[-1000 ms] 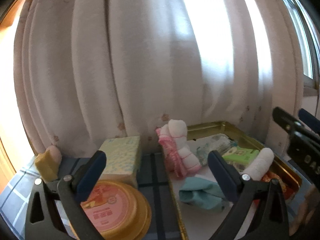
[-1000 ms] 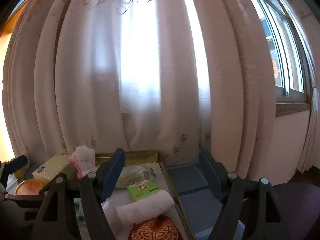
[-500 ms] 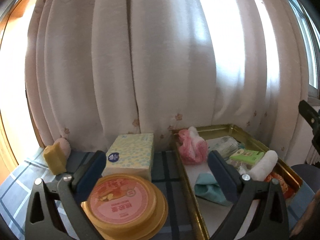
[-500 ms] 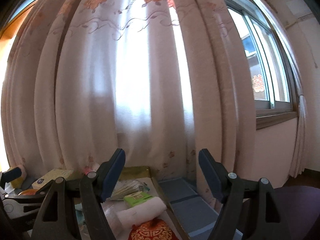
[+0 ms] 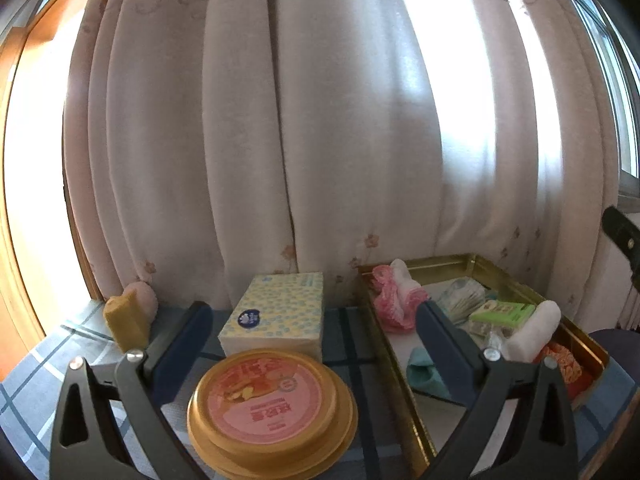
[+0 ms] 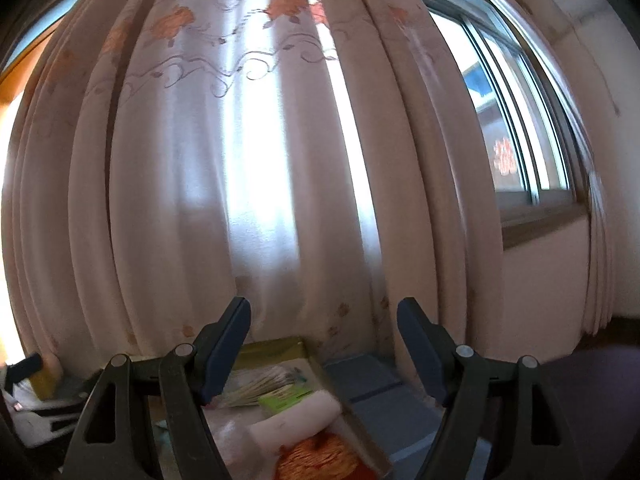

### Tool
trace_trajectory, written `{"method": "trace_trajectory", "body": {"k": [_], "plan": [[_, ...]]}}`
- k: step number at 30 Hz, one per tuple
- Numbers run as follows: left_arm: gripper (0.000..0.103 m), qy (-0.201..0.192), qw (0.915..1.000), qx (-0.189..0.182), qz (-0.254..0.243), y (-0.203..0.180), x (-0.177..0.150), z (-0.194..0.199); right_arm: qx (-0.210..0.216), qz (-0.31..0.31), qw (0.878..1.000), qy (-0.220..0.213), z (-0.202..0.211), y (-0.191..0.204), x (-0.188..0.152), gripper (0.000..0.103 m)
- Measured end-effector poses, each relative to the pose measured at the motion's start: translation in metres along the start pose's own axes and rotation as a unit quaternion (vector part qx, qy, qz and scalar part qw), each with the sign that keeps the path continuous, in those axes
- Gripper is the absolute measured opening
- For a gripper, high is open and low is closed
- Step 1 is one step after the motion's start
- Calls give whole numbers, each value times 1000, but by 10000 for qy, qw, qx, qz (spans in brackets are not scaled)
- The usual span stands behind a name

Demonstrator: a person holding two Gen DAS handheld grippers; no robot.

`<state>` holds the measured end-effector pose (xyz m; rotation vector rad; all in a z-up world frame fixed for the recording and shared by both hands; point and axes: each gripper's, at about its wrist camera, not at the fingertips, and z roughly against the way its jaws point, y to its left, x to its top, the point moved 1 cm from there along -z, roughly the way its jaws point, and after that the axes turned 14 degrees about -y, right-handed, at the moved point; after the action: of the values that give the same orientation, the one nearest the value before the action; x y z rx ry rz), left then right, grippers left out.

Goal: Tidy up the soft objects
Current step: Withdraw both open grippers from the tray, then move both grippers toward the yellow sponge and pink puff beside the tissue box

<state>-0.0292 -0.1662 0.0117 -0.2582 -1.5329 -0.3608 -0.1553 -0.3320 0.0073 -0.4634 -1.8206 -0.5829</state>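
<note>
Left gripper (image 5: 312, 322) stands wide open over the table (image 5: 48, 360), nothing between its blue pads, which touch nothing. Just below and between its fingers sits a round tin (image 5: 272, 400) with a pink label, and behind that, touching it or nearly so, a tissue box (image 5: 276, 316). A yellow sponge (image 5: 124, 324) stands upright at the far left, with a pink soft item just behind it, both against the curtain (image 5: 320, 140).

To the right of the tin lies a gold tray (image 5: 400, 364). It holds a pink-and-white cloth bundle (image 5: 394, 296) at the far corner, a teal cloth (image 5: 424, 368) nearer the camera, a clear packet (image 5: 460, 298), a green pack (image 5: 502, 314), a white roll (image 5: 532, 332) lying on its side, and a red-and-orange pouch (image 5: 564, 366) at the near right edge.

Right gripper (image 6: 324, 326) is likewise open and empty, pointed level at the curtain (image 6: 280, 180), above the tray's right end. Below its left finger the white roll (image 6: 296, 420), green pack (image 6: 284, 398) and orange pouch (image 6: 320, 458) show, blurred. A window (image 6: 508, 128) stands to the right
</note>
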Motion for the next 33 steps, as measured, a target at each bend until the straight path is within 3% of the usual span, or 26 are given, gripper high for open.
{"method": "trace_trajectory", "body": {"k": [5, 20, 33], "plan": [[103, 28, 10000, 61, 72, 12, -1, 2, 28, -367, 9985, 400, -1, 9, -6, 78], [102, 99, 9990, 362, 232, 58, -6, 7, 498, -142, 9976, 458, 16, 64, -8, 78], [102, 126, 9957, 921, 49, 123, -10, 4, 1162, 7, 9909, 679, 24, 126, -17, 78]]}}
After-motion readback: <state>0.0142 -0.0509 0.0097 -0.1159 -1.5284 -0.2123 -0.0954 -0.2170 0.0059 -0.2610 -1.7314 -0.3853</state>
